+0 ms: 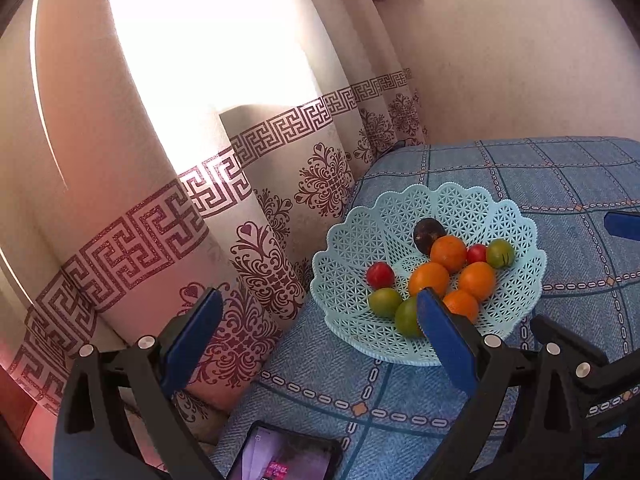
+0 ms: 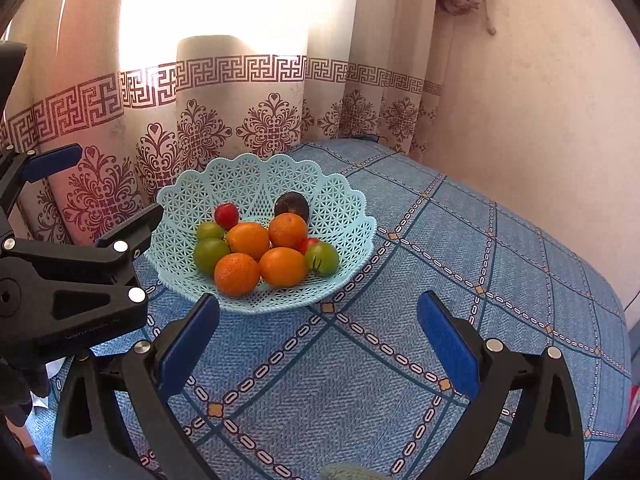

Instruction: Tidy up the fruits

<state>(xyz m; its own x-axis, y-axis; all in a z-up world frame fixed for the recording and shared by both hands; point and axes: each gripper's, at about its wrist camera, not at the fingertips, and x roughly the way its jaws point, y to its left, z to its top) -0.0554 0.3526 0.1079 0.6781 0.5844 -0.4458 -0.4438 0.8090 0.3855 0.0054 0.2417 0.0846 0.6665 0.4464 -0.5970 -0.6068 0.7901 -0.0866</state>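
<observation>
Left gripper and right gripper: both spread wide, empty. Pale-blue lattice basket, scalloped rim, contains four oranges, three green fruits, two red, one dark.

The supporting surface is covered by a blue checked cloth, on which rest a light-blue lattice basket near the curtain-side edge and a dark tablet at the near edge.
</observation>
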